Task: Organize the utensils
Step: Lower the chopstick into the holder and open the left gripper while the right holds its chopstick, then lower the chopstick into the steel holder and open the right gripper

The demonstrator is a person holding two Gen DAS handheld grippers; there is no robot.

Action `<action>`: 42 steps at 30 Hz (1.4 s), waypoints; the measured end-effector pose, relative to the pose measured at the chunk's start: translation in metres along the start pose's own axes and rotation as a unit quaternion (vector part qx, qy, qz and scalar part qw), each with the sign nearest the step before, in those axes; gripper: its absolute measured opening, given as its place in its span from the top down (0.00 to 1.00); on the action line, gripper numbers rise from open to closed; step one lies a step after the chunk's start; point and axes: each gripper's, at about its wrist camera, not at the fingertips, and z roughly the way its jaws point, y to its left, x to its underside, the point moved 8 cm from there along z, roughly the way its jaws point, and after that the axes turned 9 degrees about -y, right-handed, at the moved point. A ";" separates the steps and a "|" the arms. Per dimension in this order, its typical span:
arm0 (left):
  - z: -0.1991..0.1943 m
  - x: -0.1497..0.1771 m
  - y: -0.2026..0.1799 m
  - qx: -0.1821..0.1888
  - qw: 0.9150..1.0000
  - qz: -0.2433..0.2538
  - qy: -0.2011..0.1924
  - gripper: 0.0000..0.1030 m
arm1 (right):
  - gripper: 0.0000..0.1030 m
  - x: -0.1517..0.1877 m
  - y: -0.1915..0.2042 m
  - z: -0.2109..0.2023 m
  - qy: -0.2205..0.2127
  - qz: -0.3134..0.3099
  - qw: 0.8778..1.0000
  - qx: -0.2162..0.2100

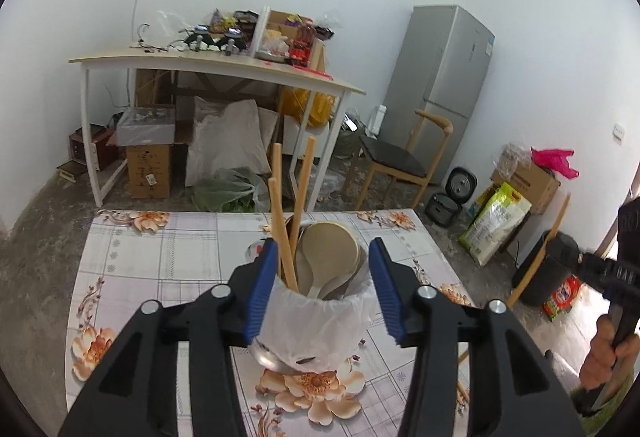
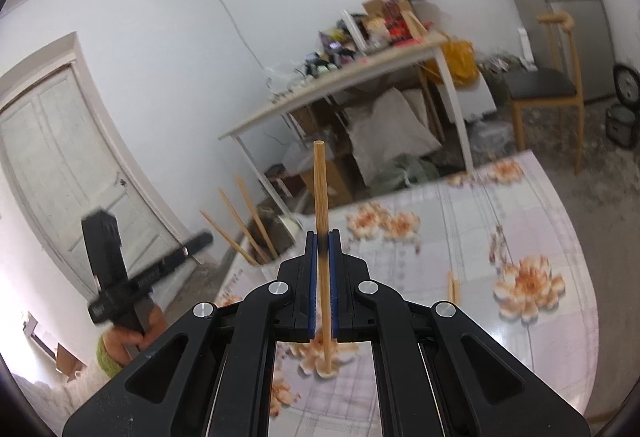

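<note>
Holder point(image 1: 320, 325) base hidden; right-view background table point(image 2: 340, 85) blurred.

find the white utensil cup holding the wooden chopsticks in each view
Left wrist view: the white plastic-lined utensil cup sits low at centre, between the blue pads of the open left hand-held gripper.
Right wrist view: only a sliver of the cup's rim shows at mid-left, below its three wooden chopsticks.
Shared landmark: the white-legged wooden desk against the wall.

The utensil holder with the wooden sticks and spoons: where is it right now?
In the left wrist view the utensil holder stands on the floral table, centred between the open pads of the left gripper, neither pad clearly pressing it.
</note>
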 end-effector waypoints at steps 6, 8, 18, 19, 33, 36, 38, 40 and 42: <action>-0.031 0.013 0.014 -0.026 0.999 -0.007 -0.021 0.37 | 0.97 -0.053 0.039 0.006 -0.041 -0.027 0.998 -0.051; -0.037 0.021 0.020 -0.038 0.999 -0.001 -0.016 0.34 | 0.97 -0.065 0.051 0.014 -0.050 -0.037 0.996 -0.059; -0.050 0.055 0.048 -0.085 0.996 -0.014 0.013 0.21 | 0.96 -0.069 0.073 0.089 -0.042 -0.051 0.995 -0.077; -0.051 0.056 0.050 -0.088 0.996 -0.014 0.012 0.21 | 0.97 -0.065 0.075 0.095 -0.038 -0.052 0.995 -0.075; -0.042 0.066 0.059 -0.104 0.994 0.000 0.019 0.18 | 0.96 0.006 0.075 0.160 0.049 -0.113 0.992 -0.038; -0.040 0.070 0.060 -0.104 0.994 -0.002 0.023 0.18 | 0.96 0.023 0.079 0.165 0.071 -0.126 0.989 -0.040; -0.039 0.070 0.061 -0.105 0.994 -0.003 0.024 0.18 | 0.96 0.032 0.082 0.169 0.081 -0.134 0.987 -0.039; -0.040 0.072 0.062 -0.104 0.994 -0.004 0.025 0.18 | 0.96 0.037 0.084 0.168 0.081 -0.144 0.986 -0.034; -0.040 0.072 0.062 -0.105 0.994 -0.005 0.026 0.18 | 0.96 0.037 0.084 0.169 0.083 -0.145 0.986 -0.029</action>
